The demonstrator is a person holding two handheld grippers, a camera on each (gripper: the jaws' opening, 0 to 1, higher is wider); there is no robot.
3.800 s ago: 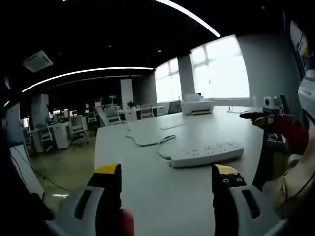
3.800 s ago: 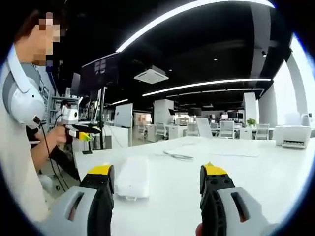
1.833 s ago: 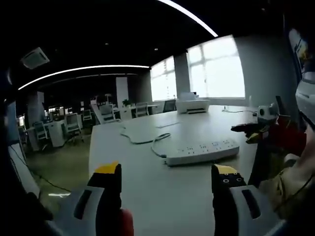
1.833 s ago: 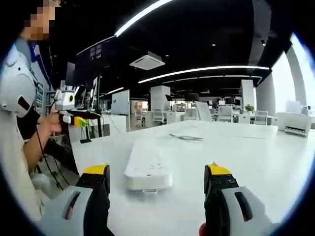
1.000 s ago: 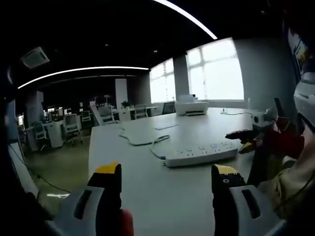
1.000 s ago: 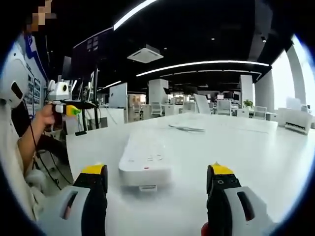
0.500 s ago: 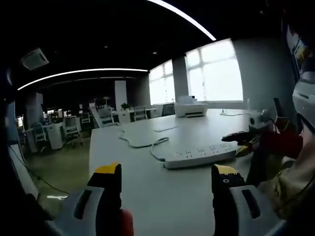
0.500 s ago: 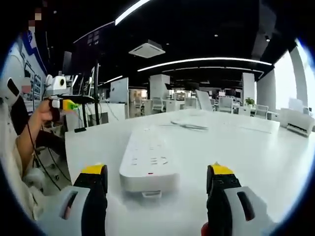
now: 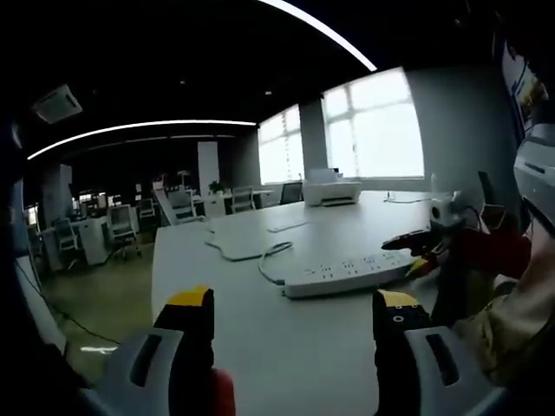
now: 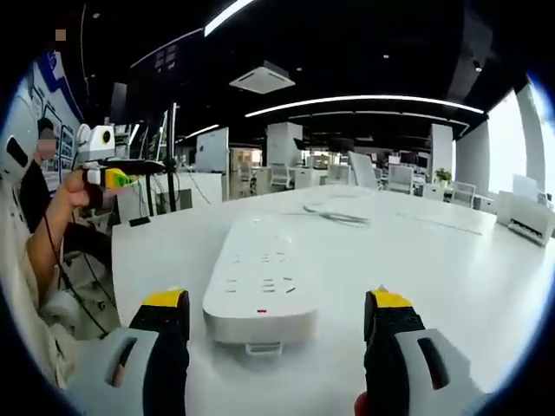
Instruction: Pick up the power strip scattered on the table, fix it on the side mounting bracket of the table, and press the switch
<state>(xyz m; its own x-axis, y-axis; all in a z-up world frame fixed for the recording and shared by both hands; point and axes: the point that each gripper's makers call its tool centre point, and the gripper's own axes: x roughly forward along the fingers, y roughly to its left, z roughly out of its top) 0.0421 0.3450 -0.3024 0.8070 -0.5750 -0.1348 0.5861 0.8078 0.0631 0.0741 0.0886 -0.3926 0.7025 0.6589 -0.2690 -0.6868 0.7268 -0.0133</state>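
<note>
A white table [image 9: 286, 347] carries the white strip [image 10: 260, 282], which lies flat just ahead of the right gripper [image 10: 282, 325], between its wide-spread jaws but untouched. The left gripper [image 9: 295, 325] hovers wide and empty, with the strip [image 9: 347, 270] farther off.

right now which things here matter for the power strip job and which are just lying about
For the job:
- power strip, flat on the table
- its cord
- right gripper, fingers open, at the strip's near end
- left gripper, fingers open, off to the side

Lying about:
- printer
- loose cable
- office chairs
</note>
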